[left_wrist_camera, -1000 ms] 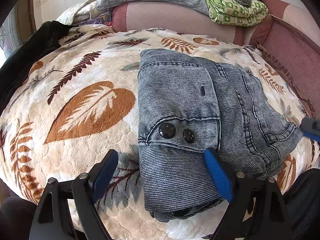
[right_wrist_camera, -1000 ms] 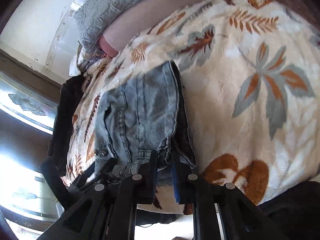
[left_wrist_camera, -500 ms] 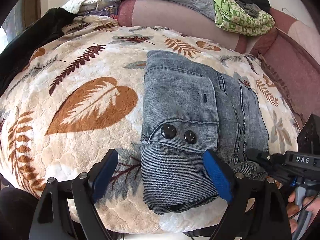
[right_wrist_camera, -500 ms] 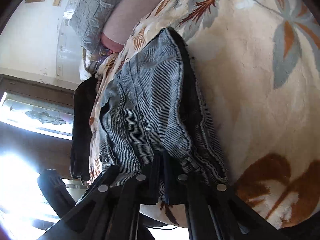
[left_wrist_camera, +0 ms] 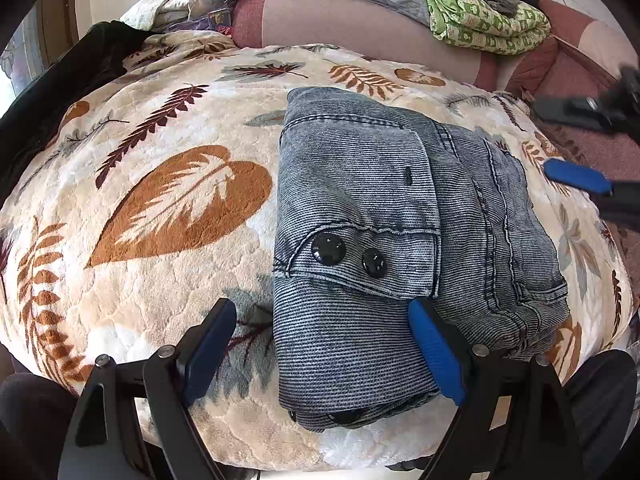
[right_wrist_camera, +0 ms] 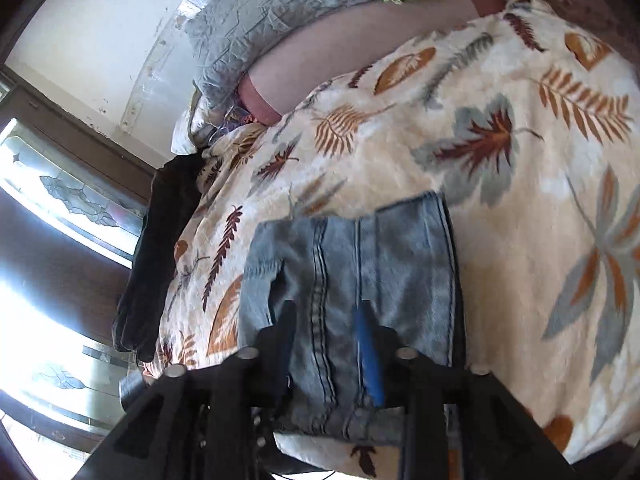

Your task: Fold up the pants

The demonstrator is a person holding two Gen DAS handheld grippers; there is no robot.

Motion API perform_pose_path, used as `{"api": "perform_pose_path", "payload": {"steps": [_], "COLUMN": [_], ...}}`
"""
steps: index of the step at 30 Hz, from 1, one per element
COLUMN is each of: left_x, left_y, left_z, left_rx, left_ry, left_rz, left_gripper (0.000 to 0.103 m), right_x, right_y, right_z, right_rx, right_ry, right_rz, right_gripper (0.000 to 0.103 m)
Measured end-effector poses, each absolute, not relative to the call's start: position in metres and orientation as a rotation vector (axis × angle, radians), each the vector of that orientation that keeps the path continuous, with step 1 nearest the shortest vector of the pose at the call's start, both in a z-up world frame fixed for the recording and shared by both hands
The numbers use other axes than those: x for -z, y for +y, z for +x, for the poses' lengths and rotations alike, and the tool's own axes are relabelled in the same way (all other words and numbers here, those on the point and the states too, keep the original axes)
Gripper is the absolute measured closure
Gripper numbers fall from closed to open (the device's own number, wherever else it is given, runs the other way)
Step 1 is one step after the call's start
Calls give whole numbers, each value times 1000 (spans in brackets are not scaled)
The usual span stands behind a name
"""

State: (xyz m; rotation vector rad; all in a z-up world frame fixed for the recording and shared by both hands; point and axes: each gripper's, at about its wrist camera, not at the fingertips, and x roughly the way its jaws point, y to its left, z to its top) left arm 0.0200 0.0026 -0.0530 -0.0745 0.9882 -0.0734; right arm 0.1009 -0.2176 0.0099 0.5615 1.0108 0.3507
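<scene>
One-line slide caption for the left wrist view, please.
Folded pants lie on the leaf-print blanket; the left hand-held gripper hovers open at their near edge, the right hand-held gripper clear of them.

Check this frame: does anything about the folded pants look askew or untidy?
Mostly tidy. The folded pants lie compact on the leaf-print blanket, but the waistband corner at the near right sticks out past the bundle, so that edge is uneven. Nothing looks damaged.

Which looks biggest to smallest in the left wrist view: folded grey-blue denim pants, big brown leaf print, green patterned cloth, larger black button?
1. Folded grey-blue denim pants.
2. Big brown leaf print.
3. Green patterned cloth, though it lies farther off, so its true size is unsure.
4. Larger black button.
</scene>
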Motion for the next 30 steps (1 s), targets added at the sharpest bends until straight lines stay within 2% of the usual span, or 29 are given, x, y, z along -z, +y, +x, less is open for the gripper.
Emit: {"api": "perform_pose_path", "payload": {"steps": [1, 3, 7, 8, 10, 14, 19, 21, 23, 25, 28, 29, 30], "left_x": [53, 53, 54, 54, 55, 48, 28, 38, 57, 56, 57, 58, 58], "left_y": [3, 3, 4, 4, 5, 21, 66, 71, 60, 51, 40, 35, 33], "left_z": [20, 21, 22, 22, 22, 21, 10, 17, 24, 18, 21, 20, 19], "left_rx": [76, 79, 90, 90, 93, 133, 65, 71, 124, 133, 218, 212, 213], "left_ry": [989, 991, 995, 993, 993, 995, 879, 923, 1019, 978, 1010, 1005, 996], "left_rz": [-77, -78, -82, -83, -92, -220, -424, -454, -426, -375, -381, -356, -337], "left_gripper": [14, 14, 14, 14, 14, 15, 15, 15, 15, 15, 17, 17, 18], "right_x": [-10, -2, 66, 70, 65, 66, 66, 64, 60, 43, -6, -21, -32], "right_y": [-212, -203, -202, -207, -208, -208, -210, -206, -204, -200, -181, -170, -155], "right_z": [114, 137, 156, 151, 145, 140, 137, 141, 146, 148, 152, 156, 162], "right_rx": [-353, -343, -241, -253, -244, -253, -279, -281, -267, -227, -250, -264, -285], "right_ry": [1013, 1034, 1217, 1174, 1161, 1168, 1163, 1172, 1204, 1228, 1144, 1130, 1132], "right_rz": [544, 503, 452, 476, 453, 412, 390, 390, 380, 337, 243, 208, 168], "right_gripper": [38, 38, 39, 39, 44, 44, 44, 43, 44, 42, 42, 40, 32]}}
